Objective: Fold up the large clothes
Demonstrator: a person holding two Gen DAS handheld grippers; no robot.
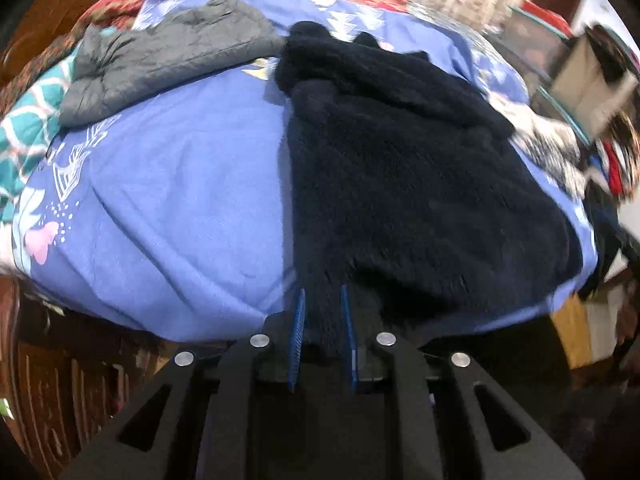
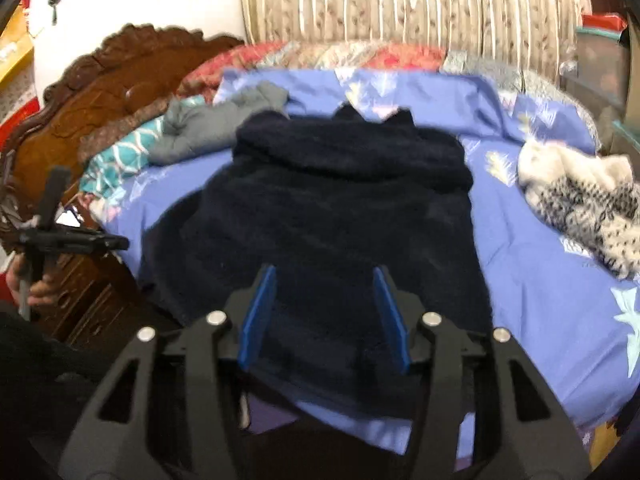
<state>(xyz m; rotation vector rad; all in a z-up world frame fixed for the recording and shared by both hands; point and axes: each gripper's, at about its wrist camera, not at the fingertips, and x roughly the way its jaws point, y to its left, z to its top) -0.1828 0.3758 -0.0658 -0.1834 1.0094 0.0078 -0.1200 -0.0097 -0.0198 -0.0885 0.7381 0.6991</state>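
Across the blue bedsheet (image 2: pixel 532 280) a dark navy fleece garment (image 2: pixel 332 216) lies spread, its collar end toward the striped curtain (image 2: pixel 400 0) and its hem at the near edge of the bed. The left gripper (image 1: pixel 323 300) has its blue pads close together with the hem's left corner running between them; whether they truly pinch the fleece cannot be told from the blurred frame. The right gripper (image 2: pixel 325 280) hangs above the hem with its fingers spread and nothing between them. A grey jacket (image 1: pixel 168 60) touches the fleece near its collar, and a white patterned knit (image 2: pixel 584 204) sits well apart to the right. The risk from here seems to be an uneven fold: thick pile could slip from a shallow one-sided pinch, and dragging the fleece might snag the grey jacket or rumple the sheet beneath.
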